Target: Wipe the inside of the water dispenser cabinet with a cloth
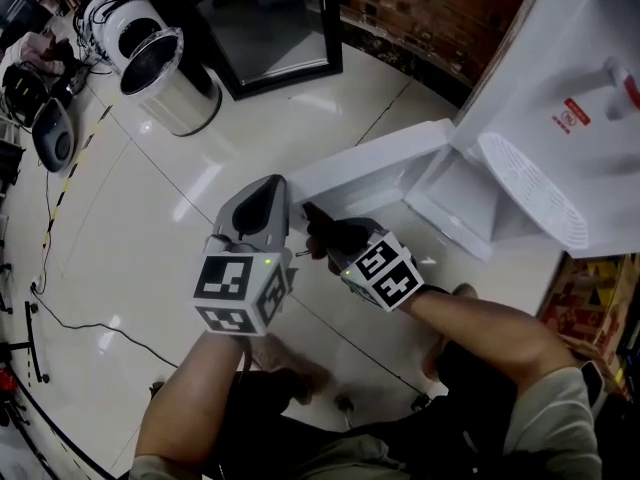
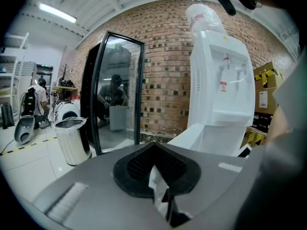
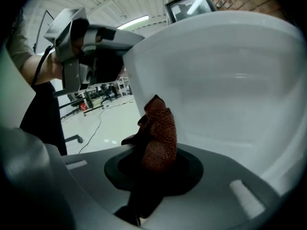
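Glossy white tiled floor (image 1: 130,218) seen underfoot, brick wall (image 1: 430,8) behind. White water dispenser (image 1: 570,88) stood at right of head view, its lower cabinet door (image 1: 370,168) swung open toward person. Round bin (image 1: 165,83) and black-framed glass panel (image 1: 280,28) set further back. Left tool (image 1: 270,190) held out nearly level, jaws pressed together, nothing between them. Right tool (image 1: 312,216) tilted downward just beside door edge, clamped on reddish-brown cloth (image 3: 158,133). White curved surface seen close ahead of it.
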Available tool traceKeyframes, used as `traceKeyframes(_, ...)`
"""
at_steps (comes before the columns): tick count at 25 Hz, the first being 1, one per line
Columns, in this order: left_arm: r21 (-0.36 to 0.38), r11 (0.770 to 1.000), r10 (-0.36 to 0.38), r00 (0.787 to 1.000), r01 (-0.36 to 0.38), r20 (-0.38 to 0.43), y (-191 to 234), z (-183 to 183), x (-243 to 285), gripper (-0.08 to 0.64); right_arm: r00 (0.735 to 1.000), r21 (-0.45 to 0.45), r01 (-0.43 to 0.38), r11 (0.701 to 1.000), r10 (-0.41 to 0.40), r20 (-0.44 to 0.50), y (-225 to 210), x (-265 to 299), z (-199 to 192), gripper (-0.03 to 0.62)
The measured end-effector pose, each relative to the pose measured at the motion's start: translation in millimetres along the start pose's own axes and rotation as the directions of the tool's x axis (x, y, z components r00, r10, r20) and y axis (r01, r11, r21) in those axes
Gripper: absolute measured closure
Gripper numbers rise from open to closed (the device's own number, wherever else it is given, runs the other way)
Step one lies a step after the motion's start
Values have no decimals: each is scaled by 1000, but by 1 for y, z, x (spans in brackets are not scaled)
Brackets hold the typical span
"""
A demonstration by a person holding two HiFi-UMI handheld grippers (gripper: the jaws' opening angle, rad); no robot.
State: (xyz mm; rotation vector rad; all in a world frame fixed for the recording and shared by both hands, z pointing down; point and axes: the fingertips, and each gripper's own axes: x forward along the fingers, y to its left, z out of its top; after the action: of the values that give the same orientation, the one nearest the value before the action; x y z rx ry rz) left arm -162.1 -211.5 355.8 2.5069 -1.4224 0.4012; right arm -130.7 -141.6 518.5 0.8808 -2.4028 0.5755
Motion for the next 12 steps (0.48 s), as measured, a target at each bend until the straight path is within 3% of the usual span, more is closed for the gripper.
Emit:
traceKeyframes(3,-5,1000,0,1000,0,-1,1,0,0,560,993,-34,-107,994,105,-54,34,22,-5,505)
traceKeyframes(5,-9,1000,1,1000,-1,-2,1,0,0,560,988,-40,-137,990,133,-84,43,35,-8,505)
traceKeyframes(12,-14,1000,-3,1000,3,1,2,1,0,560,989,-23,-97,995,94,-117,28,63,-7,505)
